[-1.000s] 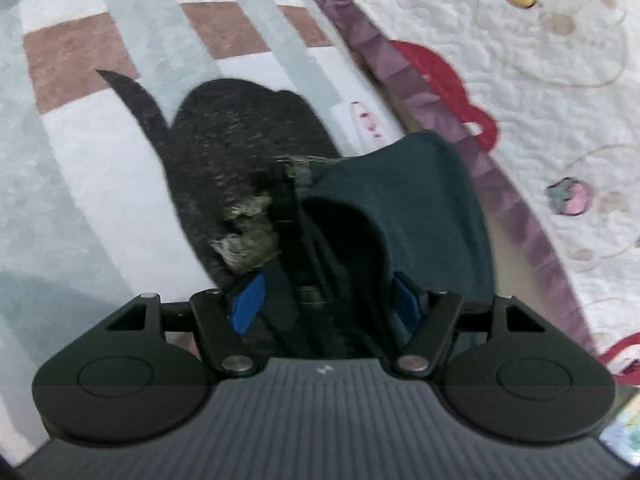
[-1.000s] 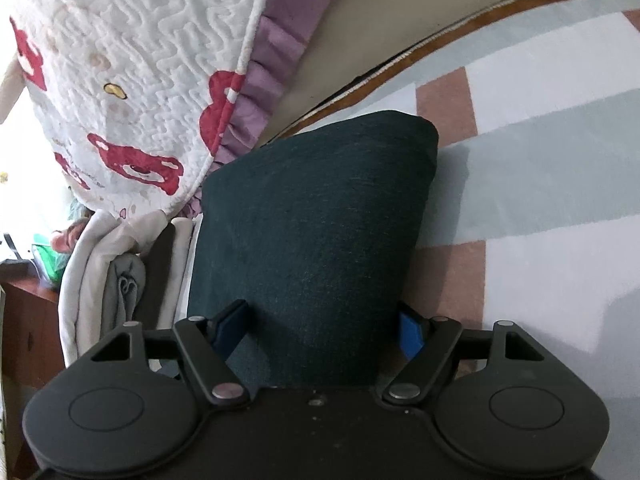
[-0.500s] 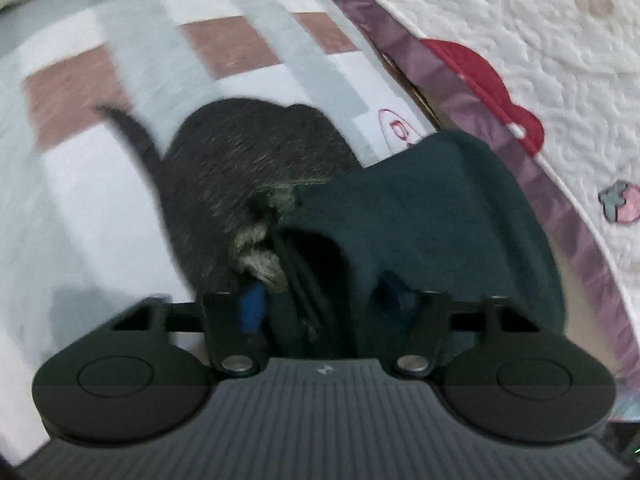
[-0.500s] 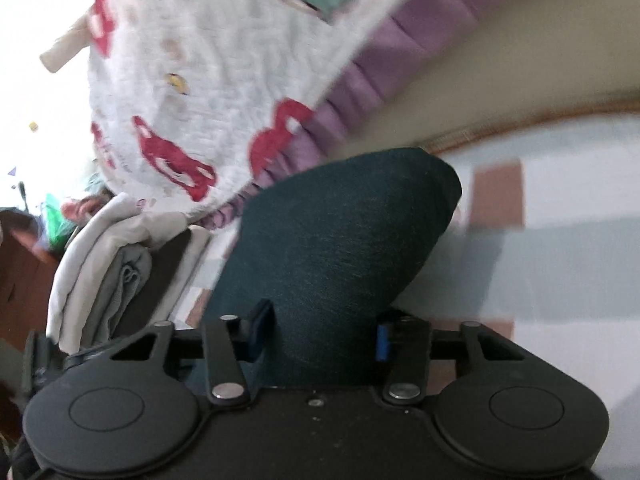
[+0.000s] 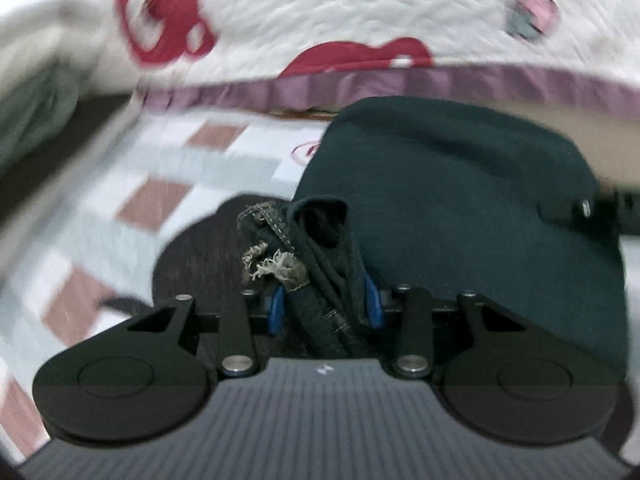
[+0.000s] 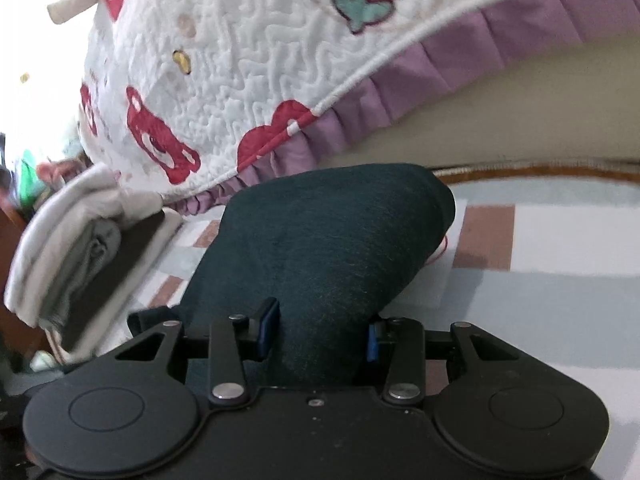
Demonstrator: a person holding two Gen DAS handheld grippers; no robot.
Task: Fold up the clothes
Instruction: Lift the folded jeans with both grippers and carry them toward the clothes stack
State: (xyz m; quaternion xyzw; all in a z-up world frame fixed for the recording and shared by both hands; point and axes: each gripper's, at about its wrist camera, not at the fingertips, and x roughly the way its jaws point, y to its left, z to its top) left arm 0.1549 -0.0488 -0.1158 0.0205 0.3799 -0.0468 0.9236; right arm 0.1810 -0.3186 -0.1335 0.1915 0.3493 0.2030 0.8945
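Left gripper [image 5: 324,306] jaws pinching bunched, frayed edge of dark green garment [image 5: 460,208]. Right gripper [image 6: 318,332] jaws clamped on same garment's broad fold [image 6: 332,240]. Garment held above checked rug [image 6: 560,248]. White quilt [image 6: 248,80] with red prints and purple frill hangs just behind. Folded pale clothes [image 6: 80,248] stacked at left in right view. Left view blurred.

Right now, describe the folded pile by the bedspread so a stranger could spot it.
Find the white quilted bedspread with the purple frill. The pile lies on the rug below its left end. It is pale cream and grey, unlike the dark teal garment beside it.
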